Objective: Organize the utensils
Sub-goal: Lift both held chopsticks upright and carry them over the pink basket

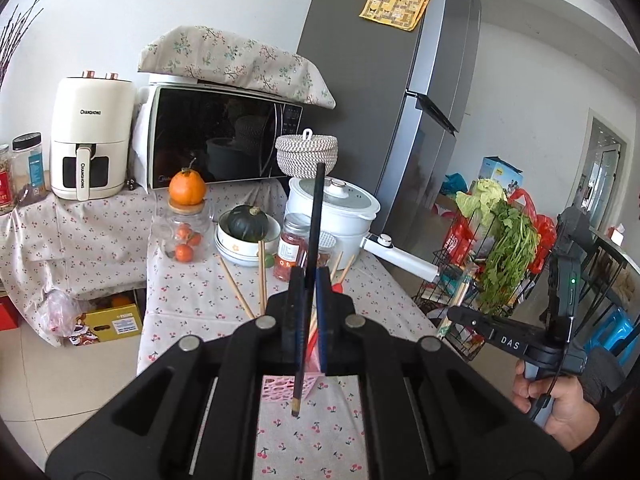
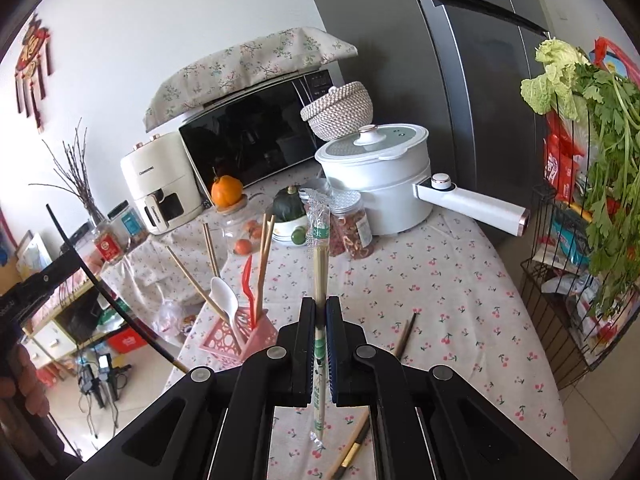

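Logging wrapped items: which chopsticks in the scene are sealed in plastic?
The pair clamped in the right tool: wrapped chopsticks in clear green-printed plastic. The black chopstick, holder's wooden ones and table strays are bare.

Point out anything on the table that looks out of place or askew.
Loose chopsticks lie scattered flat on the tablecloth to the right of the pink holder instead of standing in it; another lies at the near edge. An orange is perched on top of a jar lid, which looks precarious.

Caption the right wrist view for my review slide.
Right gripper clamps plastic-wrapped wooden chopsticks above cherry-print tablecloth, near pink lattice utensil holder.
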`<state>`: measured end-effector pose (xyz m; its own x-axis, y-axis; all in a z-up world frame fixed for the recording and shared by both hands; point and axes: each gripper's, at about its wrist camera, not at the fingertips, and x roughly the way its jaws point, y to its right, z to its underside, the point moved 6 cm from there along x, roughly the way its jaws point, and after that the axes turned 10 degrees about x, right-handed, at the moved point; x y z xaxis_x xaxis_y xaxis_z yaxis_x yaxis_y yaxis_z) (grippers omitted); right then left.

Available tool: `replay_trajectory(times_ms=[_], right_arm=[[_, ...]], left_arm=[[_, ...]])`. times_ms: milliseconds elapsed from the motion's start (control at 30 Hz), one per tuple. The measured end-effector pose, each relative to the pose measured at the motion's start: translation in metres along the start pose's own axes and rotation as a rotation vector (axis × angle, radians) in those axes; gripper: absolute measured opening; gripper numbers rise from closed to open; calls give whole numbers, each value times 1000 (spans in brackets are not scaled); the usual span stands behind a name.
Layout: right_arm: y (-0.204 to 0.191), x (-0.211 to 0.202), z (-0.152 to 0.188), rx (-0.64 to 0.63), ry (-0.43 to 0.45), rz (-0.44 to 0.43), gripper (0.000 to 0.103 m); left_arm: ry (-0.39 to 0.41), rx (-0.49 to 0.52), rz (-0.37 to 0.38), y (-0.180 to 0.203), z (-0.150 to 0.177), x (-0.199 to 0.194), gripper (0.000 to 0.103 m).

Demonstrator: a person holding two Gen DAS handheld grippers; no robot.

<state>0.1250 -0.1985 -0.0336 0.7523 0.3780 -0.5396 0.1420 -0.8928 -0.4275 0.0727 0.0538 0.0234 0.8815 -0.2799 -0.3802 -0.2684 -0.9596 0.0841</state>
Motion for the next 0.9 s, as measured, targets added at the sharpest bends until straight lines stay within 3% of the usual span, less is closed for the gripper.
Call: replay_trajectory(times_ms=[433, 667, 900], right_arm=[[-9, 8, 3, 3, -16, -19, 5], [-8, 11, 4, 8, -21, -16, 5], [-8, 11, 5, 8, -23, -16, 5]], left_arm=[[62, -23, -57, -6, -20, 27, 6], [18, -24, -72, -5, -12, 55, 5], [1, -20, -56, 0, -12, 54, 4]])
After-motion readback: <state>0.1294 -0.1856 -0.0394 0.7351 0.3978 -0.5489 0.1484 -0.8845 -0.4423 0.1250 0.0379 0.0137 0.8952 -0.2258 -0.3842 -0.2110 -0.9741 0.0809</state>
